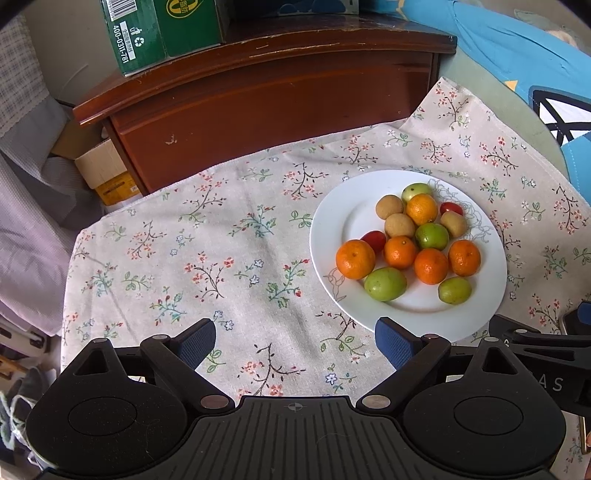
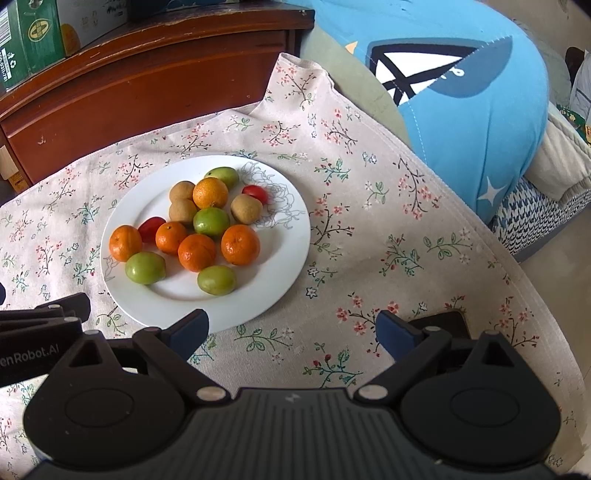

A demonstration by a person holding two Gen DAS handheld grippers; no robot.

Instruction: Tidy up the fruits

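A white plate (image 1: 328, 236) (image 2: 288, 236) on a floral tablecloth holds mixed small fruit: several tangerines (image 1: 355, 259) (image 2: 240, 244), several green fruits (image 1: 385, 283) (image 2: 145, 268), brown longan-like fruits (image 1: 399, 226) (image 2: 246, 209) and two red cherry tomatoes (image 1: 374, 240) (image 2: 255, 193). My left gripper (image 1: 295, 343) hovers open over bare cloth, to the left of and nearer than the plate, its right finger (image 1: 393, 345) at the plate's near rim. My right gripper (image 2: 293, 332) is open too, nearer than the plate's right side, its left finger (image 2: 190, 332) at the rim. Neither holds anything.
The floral tablecloth (image 1: 207, 251) (image 2: 388, 229) covers the table. Behind it stands a dark wooden cabinet (image 1: 258, 99) (image 2: 129, 74) with a green carton (image 1: 147, 33) on top. A blue cushion (image 2: 461, 92) lies at the back right. A dark flat object (image 2: 448, 321) lies beside the right gripper.
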